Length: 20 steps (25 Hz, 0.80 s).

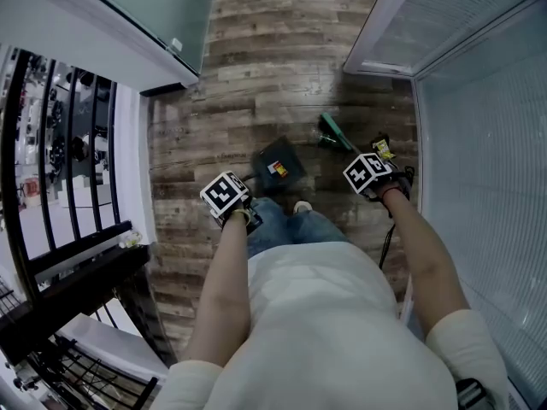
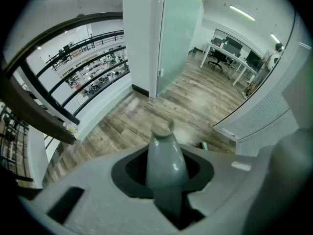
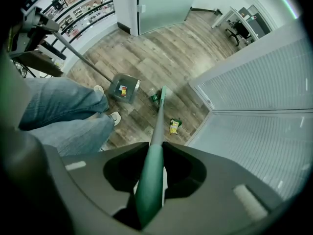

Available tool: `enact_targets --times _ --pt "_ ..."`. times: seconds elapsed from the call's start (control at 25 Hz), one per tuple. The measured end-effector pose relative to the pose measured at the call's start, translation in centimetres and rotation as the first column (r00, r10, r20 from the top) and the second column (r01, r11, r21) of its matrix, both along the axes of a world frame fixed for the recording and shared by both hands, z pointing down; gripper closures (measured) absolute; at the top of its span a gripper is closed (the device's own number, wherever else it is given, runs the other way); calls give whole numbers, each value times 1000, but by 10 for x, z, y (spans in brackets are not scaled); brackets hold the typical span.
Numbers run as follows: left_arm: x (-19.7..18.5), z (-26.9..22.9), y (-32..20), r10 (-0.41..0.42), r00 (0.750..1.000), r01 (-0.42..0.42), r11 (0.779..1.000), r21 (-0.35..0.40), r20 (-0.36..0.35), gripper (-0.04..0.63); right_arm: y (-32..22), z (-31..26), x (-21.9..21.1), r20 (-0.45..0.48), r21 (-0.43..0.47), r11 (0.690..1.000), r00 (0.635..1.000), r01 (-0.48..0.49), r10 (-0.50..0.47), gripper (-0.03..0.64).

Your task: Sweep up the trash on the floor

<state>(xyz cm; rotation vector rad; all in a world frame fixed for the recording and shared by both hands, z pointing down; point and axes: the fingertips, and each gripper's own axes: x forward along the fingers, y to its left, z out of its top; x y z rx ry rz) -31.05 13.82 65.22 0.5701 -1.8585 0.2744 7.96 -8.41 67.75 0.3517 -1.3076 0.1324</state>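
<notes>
My left gripper point(image 1: 229, 198) is shut on the grey handle point(image 2: 164, 155) of a dark dustpan point(image 1: 280, 161). The pan rests on the wood floor ahead of the person's feet, with a small red and yellow wrapper point(image 1: 276, 169) lying in it. The right gripper point(image 1: 370, 175) is shut on the green broom handle point(image 3: 150, 173). The broom head point(image 3: 156, 97) touches the floor just right of the dustpan point(image 3: 123, 87). A yellow and green snack wrapper point(image 3: 174, 125) lies on the floor near the white wall, right of the broom shaft; it also shows as the yellow wrapper point(image 1: 382, 149) beside the right gripper.
White louvred partition walls point(image 1: 479, 101) close in the right side. A frosted glass panel point(image 1: 145, 15) and a black railing point(image 1: 77, 254) over an open drop stand on the left. The person's jeans legs point(image 3: 58, 111) and white shoes point(image 3: 115, 117) are just behind the dustpan.
</notes>
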Motion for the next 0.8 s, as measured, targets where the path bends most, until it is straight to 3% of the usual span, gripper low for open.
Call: enact_targets --times 0.24,0.8 --pt "2 0 2 1 1000 -1 1000 4 3 499 21 -1 -4 -11 -32 999 1000 -15 14 522" --pt "6 2 -4 0 1000 -1 1000 10 7 495 70 3 -19 48 -93 978 980 -189 194 522"
